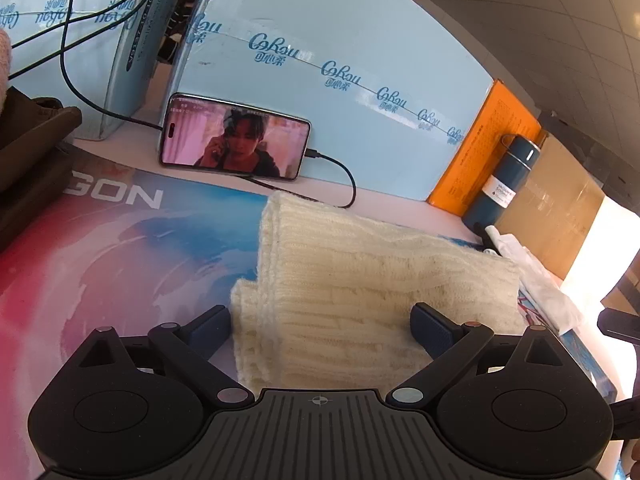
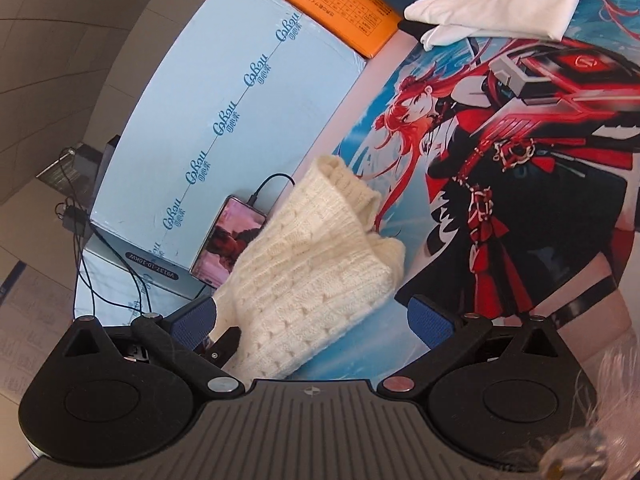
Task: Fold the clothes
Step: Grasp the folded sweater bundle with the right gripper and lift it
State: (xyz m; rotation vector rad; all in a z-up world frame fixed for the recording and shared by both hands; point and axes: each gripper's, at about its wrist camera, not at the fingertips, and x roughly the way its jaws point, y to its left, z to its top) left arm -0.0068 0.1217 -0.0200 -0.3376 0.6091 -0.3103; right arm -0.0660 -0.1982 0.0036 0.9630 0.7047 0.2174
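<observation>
Left wrist view: cream knit sweater (image 1: 360, 296) lies folded on the desk mat (image 1: 120, 264), soft and floppy.
Left gripper (image 1: 320, 322) and right gripper (image 2: 312, 316) both gape, released; pinch a doubled edge.

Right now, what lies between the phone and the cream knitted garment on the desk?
In the left wrist view, only the phone's black charging cable crosses the bare desk strip between the phone and the cream knitted garment.

Counts taken relative to the printed desk mat (image 2: 500, 200): one cream knit garment (image 2: 304, 272) lay folded on it; one white folded cloth (image 2: 500, 0) sat at its far edge; one phone (image 1: 235, 142) stood just beyond it; one dark blue bottle (image 1: 502, 178) stood past its far corner; one orange box (image 1: 486, 144) was beside that; two pale blue cartons (image 1: 320, 60) rose behind it.
</observation>
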